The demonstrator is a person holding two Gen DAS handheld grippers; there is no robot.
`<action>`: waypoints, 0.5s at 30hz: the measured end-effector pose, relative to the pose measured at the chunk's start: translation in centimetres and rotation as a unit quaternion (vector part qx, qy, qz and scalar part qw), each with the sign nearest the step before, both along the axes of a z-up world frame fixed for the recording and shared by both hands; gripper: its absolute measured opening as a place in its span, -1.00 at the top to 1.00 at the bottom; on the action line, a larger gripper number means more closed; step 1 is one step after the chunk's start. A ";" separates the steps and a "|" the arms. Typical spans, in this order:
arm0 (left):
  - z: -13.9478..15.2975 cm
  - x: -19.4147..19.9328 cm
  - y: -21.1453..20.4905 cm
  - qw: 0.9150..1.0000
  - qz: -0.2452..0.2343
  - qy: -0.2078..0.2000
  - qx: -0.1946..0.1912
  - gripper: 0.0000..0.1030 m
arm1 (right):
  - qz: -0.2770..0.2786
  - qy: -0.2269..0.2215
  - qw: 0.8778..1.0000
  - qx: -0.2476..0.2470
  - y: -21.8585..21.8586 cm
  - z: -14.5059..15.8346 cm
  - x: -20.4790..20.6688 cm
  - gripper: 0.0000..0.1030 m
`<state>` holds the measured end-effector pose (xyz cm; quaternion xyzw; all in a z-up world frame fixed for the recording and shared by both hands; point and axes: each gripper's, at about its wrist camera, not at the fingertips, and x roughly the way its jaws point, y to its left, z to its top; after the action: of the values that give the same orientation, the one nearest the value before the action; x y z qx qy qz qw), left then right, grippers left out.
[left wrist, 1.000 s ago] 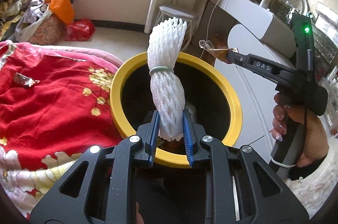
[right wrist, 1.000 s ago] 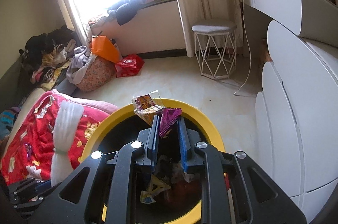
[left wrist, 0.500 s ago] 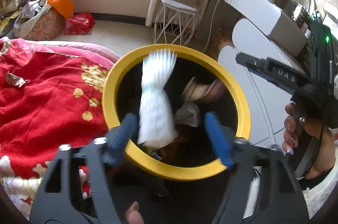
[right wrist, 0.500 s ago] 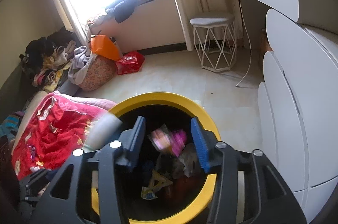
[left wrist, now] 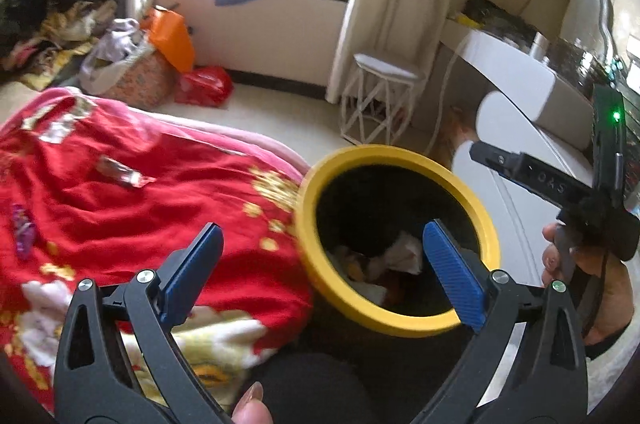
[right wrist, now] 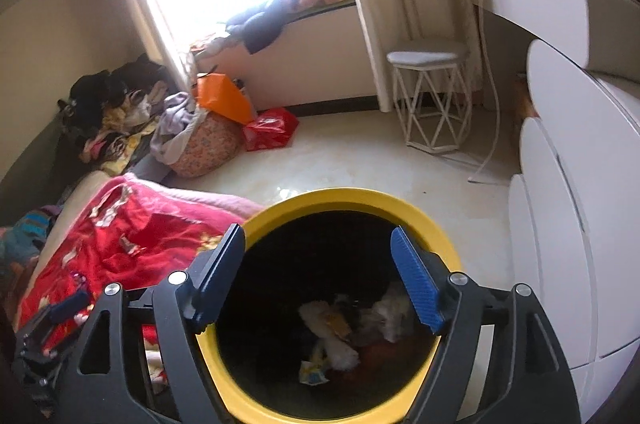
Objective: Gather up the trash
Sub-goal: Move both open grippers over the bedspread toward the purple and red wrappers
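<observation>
1. Spreading over the left of the scene, a red blanket [left wrist: 132, 196] with gold and white flower prints lies rumpled and soft, its edge touching the bin's left side.
2. White rounded cabinets [right wrist: 568, 232], smooth and glossy, stand just right of the bin.
3. At centre stands the trash bin [left wrist: 486, 224], round, with a thick yellow rim and a dark inside; crumpled white and yellow trash [right wrist: 340, 332] lies at its bottom.
4. Far across the pale floor stands a white wire-frame stool [right wrist: 430, 92], with a curtain behind it.
5. The left gripper [left wrist: 320, 264] hovers near the bin's left rim, its ribbed blue pads spread wide and holding nothing.
6. The right gripper [right wrist: 320, 272] hangs directly above the bin's mouth, jaws likewise parted and bare.
7. A shiny wrapper [left wrist: 120, 174] rests on the blanket, far left, well apart from the bin.
8. A small purple scrap [left wrist: 22, 228] lies at the blanket's left edge.
</observation>
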<state>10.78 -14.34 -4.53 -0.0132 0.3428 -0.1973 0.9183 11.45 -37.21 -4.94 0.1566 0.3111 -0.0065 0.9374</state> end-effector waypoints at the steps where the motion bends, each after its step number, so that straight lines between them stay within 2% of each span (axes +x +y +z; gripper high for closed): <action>1: 0.2 -0.1 0.6 1.000 0.007 -0.003 -0.001 -0.79 | 0.007 -0.001 1.000 -0.003 0.6 0.2 0.1 -0.44; 15: 1.9 -0.3 7.9 0.996 0.076 -0.024 -0.033 -0.79 | 0.087 -0.024 0.995 -0.031 8.3 3.2 0.4 -0.53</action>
<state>10.50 -6.40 -2.68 -0.0652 0.3116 -0.1384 0.9378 11.84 -28.96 -1.78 0.1003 0.3004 0.0692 0.9460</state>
